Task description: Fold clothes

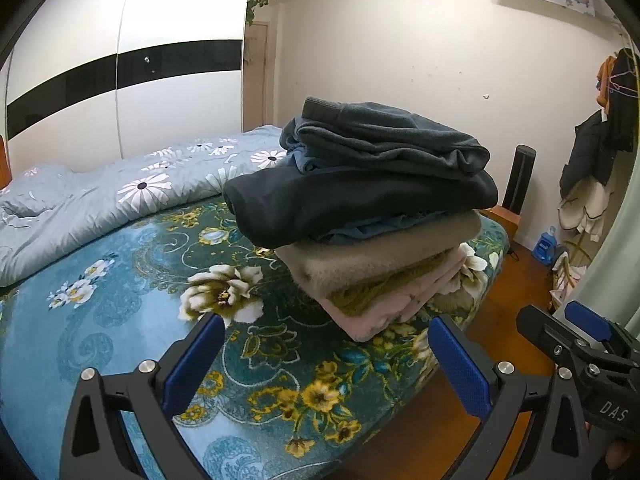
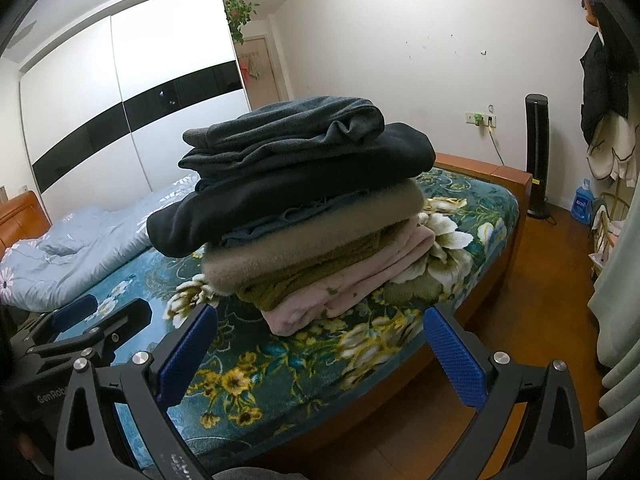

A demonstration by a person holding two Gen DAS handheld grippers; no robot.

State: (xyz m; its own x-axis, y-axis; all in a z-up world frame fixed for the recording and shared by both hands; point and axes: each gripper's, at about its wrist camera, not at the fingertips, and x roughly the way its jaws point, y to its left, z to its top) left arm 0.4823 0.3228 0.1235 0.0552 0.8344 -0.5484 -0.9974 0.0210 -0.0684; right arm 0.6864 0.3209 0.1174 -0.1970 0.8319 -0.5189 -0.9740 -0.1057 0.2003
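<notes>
Floral bedspread [image 1: 120,280], folded clothes stack [image 1: 372,208], left claw [image 1: 326,364] wide, right claw [image 2: 320,356] wide, "DAS" lettering [image 1: 614,411]

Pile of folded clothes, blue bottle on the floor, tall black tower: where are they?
pile of folded clothes [image 2: 304,216], right wrist view, on the beige middle layer.
blue bottle [image 2: 582,202], right wrist view, on its label.
tall black tower [image 2: 537,152], right wrist view, mid-body.

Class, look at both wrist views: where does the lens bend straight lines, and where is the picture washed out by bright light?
Left wrist view: the wardrobe edges and its black band bow strongly, dark corners ring the frame, the stack of clothes is fairly sharp. Right wrist view: the wardrobe's upper panels are blown out white, the floor and bed edge curve.
</notes>
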